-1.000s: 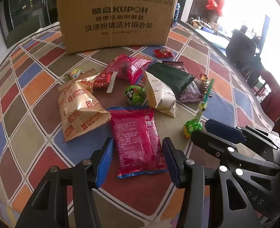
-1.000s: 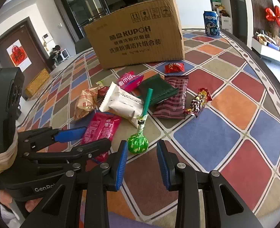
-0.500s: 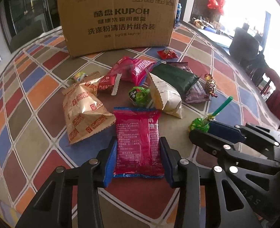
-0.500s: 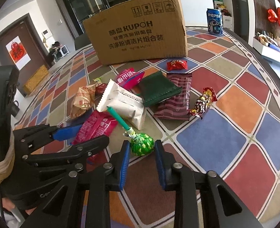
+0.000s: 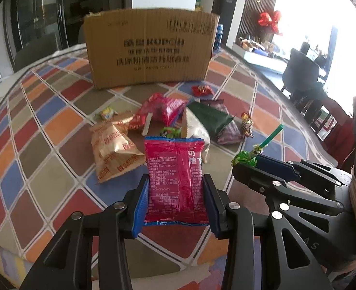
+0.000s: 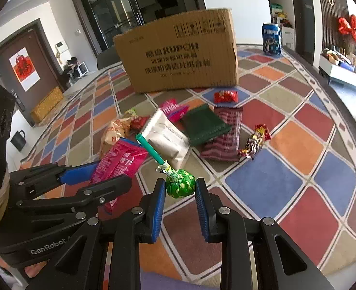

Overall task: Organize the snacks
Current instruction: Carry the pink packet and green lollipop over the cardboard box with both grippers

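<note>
My left gripper (image 5: pixel 175 193) is shut on a pink snack packet (image 5: pixel 175 178), which hangs tilted just above the table. The same packet (image 6: pixel 120 162) shows at the left in the right wrist view, between the left gripper's blue pads. My right gripper (image 6: pixel 180 188) is shut on a green-wrapped lollipop (image 6: pixel 180 186) whose green stick points up and left. The lollipop (image 5: pixel 245 159) also appears at the right of the left wrist view. A pile of snacks lies ahead: a biscuit bag (image 5: pixel 112 152), a white bag (image 6: pixel 165 140), a dark green pack (image 6: pixel 204 125) and a maroon pack (image 6: pixel 223 137).
A large cardboard box (image 6: pixel 180 53) stands upright behind the pile. A blue soda can (image 6: pixel 270 38) sits at the back right. A small red candy (image 6: pixel 226 96) and a gold-red candy (image 6: pixel 255 142) lie apart on the checked tablecloth (image 6: pixel 293 145). Chairs stand beyond the table's right edge.
The left gripper closed on the pink packet and lifted it off the table. The right gripper closed on the lollipop's head, and its stick swung over to the left.
</note>
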Available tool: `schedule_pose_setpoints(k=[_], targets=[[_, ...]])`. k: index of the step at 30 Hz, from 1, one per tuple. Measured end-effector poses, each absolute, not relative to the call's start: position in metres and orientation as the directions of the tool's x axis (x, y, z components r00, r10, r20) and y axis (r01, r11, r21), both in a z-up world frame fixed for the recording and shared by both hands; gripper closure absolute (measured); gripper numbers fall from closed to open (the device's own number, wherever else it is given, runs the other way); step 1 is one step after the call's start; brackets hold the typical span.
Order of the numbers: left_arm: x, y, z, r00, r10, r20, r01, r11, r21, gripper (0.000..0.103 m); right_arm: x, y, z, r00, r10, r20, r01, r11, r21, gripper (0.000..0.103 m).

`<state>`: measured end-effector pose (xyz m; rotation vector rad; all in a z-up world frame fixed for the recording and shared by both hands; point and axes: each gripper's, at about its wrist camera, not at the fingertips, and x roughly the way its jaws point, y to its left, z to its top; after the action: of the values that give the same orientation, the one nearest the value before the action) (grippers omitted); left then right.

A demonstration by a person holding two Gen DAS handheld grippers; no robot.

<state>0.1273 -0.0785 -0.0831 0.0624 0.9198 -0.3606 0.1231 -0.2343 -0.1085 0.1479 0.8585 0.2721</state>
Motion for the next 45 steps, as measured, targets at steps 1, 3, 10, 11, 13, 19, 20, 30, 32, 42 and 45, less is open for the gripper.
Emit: schedule_pose_setpoints(k=[1, 3, 10, 11, 13, 19, 20, 30, 32, 42, 45], targets=[[0.125, -0.077, -0.08, 0.557, -0.281, -0.781, 0.33, 0.938, -0.102, 0.061, 0.122, -0.234, -0.105, 0.63, 0.295, -0.719, -0.179, 0.955, 0.235, 0.076], [0.123, -0.073, -0.071, 0.577, -0.284, -0.766, 0.325, 0.94, -0.103, 0.061, 0.119, -0.233, -0.099, 0.64, 0.295, -0.709, -0.182, 0.955, 0.233, 0.076], [0.123, -0.067, -0.041, 0.645, -0.277, -0.713, 0.313, 0.946, -0.085, 0.061, 0.118, -0.231, -0.077, 0.672, 0.302, -0.677, -0.193, 0.953, 0.234, 0.076], [0.124, -0.066, -0.038, 0.653, -0.274, -0.706, 0.31, 0.947, -0.08, 0.061, 0.119, -0.231, -0.074, 0.677, 0.304, -0.67, -0.195, 0.952, 0.236, 0.076], [0.129, -0.064, -0.032, 0.666, -0.269, -0.695, 0.303, 0.95, -0.077, 0.061, 0.123, -0.231, -0.067, 0.687, 0.305, -0.66, -0.197, 0.952, 0.235, 0.076], [0.147, -0.059, -0.017, 0.699, -0.253, -0.669, 0.284, 0.957, -0.065, 0.061, 0.139, -0.229, -0.052, 0.706, 0.307, -0.639, -0.2, 0.951, 0.236, 0.076], [0.151, -0.059, -0.014, 0.706, -0.25, -0.663, 0.281, 0.958, -0.062, 0.061, 0.141, -0.229, -0.049, 0.709, 0.306, -0.635, -0.201, 0.951, 0.235, 0.076], [0.188, -0.054, 0.019, 0.761, -0.24, -0.603, 0.273, 0.961, -0.038, 0.061, 0.18, -0.228, -0.018, 0.747, 0.301, -0.593, -0.205, 0.952, 0.226, 0.076], [0.196, -0.054, 0.025, 0.77, -0.237, -0.593, 0.271, 0.962, -0.033, 0.061, 0.188, -0.227, -0.013, 0.756, 0.3, -0.582, -0.207, 0.953, 0.222, 0.076], [0.242, -0.053, 0.046, 0.801, -0.224, -0.555, 0.266, 0.964, -0.005, 0.061, 0.236, -0.226, 0.013, 0.792, 0.281, -0.542, -0.212, 0.959, 0.189, 0.076], [0.256, -0.052, 0.051, 0.808, -0.219, -0.547, 0.262, 0.965, 0.0, 0.061, 0.25, -0.226, 0.018, 0.801, 0.275, -0.532, -0.21, 0.961, 0.18, 0.076]])
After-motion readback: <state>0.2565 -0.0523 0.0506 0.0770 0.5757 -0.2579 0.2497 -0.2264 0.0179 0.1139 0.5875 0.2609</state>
